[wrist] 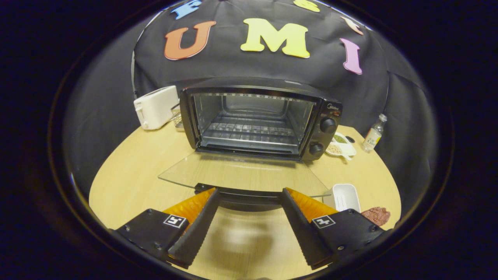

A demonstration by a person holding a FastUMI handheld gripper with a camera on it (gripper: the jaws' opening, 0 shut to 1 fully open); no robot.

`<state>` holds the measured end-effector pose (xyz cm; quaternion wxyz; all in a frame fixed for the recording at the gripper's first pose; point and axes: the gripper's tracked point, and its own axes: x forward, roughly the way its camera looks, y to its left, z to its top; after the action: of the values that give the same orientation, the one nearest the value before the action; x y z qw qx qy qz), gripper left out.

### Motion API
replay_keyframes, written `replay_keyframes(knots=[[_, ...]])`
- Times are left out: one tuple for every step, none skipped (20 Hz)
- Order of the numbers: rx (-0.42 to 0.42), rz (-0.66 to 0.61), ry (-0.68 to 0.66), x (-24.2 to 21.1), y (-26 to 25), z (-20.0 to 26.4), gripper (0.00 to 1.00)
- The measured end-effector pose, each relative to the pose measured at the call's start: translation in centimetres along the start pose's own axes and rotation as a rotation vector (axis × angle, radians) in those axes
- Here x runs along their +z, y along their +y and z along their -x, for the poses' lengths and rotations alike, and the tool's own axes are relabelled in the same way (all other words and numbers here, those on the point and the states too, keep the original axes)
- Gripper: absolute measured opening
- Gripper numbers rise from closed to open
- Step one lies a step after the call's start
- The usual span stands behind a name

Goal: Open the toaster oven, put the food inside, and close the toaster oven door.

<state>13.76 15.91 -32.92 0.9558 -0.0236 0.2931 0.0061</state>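
A black toaster oven (327,116) stands at the back of the wooden table with its glass door (241,175) folded down flat toward me. The wire rack (249,132) inside holds nothing. The door's dark handle (247,198) lies just ahead of my gripper (249,192), level with the tips. My fingers are spread wide on either side of it and hold nothing. A reddish-brown piece of food (376,215) lies on the table to the right of my right finger, beside a small white dish (345,196).
A white toaster (155,107) stands left of the oven. Right of the oven are a white divided dish (341,147) with seasonings and a small clear bottle (373,134). The round table's edge (389,171) curves close on the right.
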Motion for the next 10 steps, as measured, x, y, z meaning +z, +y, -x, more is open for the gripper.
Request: replay_keyframes(knots=[[0.001, -0.001, 0.011, -0.4, 0.0, -0.1, 1.0], [0.005, -0.007, 0.03, -1.0, 0.1, -0.2, 1.0], [0.011, -0.02, 0.053, -1.7, 0.1, -0.5, 1.0], [0.019, -0.032, 0.081, -2.4, 0.2, -0.8, 1.0], [0.023, -0.029, 0.087, -2.5, 0.2, -1.0, 1.0], [0.028, -0.02, 0.082, -2.3, 0.0, -1.5, 1.0], [0.044, -0.022, 0.102, -2.5, 0.0, -2.1, 1.0], [0.053, -0.033, 0.132, -3.3, 0.2, -2.8, 1.0], [0.06, -0.036, 0.15, -3.7, 0.3, -3.2, 1.0], [0.062, -0.032, 0.152, -3.7, 0.2, -3.3, 1.0]])
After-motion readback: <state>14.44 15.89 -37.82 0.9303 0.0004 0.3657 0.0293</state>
